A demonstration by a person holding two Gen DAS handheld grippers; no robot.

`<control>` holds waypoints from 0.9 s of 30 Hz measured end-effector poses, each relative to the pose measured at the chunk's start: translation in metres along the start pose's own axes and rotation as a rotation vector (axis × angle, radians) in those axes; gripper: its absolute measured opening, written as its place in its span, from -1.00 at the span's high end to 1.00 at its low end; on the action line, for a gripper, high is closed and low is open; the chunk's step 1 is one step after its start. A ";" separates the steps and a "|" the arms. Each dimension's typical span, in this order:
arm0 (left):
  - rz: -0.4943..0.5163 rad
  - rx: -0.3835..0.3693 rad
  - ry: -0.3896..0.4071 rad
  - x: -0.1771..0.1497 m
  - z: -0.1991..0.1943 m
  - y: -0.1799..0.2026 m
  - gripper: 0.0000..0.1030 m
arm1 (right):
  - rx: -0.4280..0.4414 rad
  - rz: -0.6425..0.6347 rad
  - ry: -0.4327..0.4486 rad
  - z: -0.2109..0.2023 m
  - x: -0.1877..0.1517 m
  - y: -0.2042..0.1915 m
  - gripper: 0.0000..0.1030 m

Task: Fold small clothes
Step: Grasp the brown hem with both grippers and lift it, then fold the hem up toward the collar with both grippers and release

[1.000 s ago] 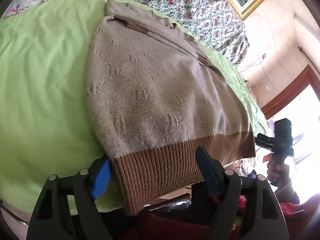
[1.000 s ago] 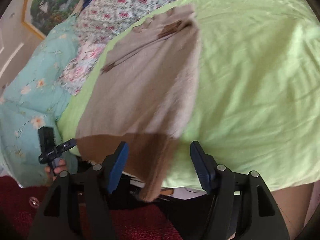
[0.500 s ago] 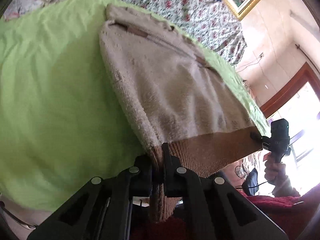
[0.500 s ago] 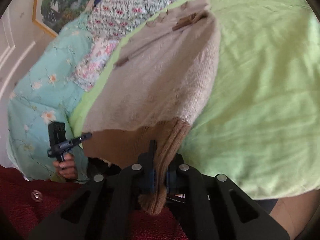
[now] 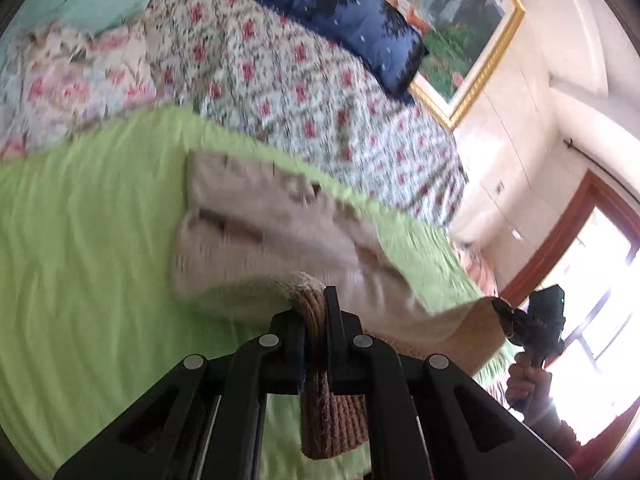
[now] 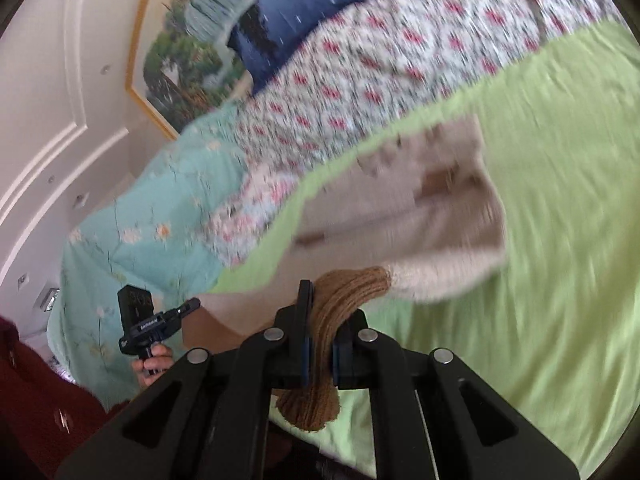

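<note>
The left tool (image 5: 316,320) is clamped tight on the brown ribbed hem (image 5: 332,412) of a beige knit sweater (image 5: 256,240), the hem bunched between its fingers and hanging down behind them. The right tool (image 6: 320,320) is closed the same way on the other corner of that hem, a thick wad of brown rib filling the narrow gap between its fingers. Ahead of both tools the sweater's body is lifted off the green sheet (image 5: 88,240) near the hem and sags back down to it farther out, where its far edge lies flat. Beyond the sweater, a floral quilt (image 5: 280,80) covers the bed, with a dark blue pillow (image 5: 360,28) on it and a gold-framed painting (image 5: 472,40) on the wall behind. Both views are motion-blurred.
</note>
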State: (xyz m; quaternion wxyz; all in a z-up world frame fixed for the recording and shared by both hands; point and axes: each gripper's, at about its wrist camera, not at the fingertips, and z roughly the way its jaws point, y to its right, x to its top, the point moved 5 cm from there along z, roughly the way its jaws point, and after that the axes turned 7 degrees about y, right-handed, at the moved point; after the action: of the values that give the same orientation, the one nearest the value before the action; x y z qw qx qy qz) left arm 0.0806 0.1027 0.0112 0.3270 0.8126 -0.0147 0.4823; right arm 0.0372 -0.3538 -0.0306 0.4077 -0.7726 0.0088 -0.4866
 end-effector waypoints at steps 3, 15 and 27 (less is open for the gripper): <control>-0.005 0.019 0.034 0.033 0.028 -0.004 0.89 | -0.040 -0.031 0.039 0.025 0.032 0.006 0.84; -0.001 0.177 -0.036 0.110 0.174 -0.056 0.89 | -0.210 -0.032 0.032 0.156 0.124 0.084 0.84; -0.046 0.281 -0.169 0.107 0.296 -0.128 0.88 | -0.344 0.031 -0.062 0.255 0.136 0.175 0.84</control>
State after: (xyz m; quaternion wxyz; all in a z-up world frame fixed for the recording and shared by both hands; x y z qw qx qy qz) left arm 0.4107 0.0726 -0.0649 0.2189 0.8880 0.0441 0.4020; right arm 0.3693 -0.3676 -0.0909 0.2770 -0.8455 0.0913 -0.4473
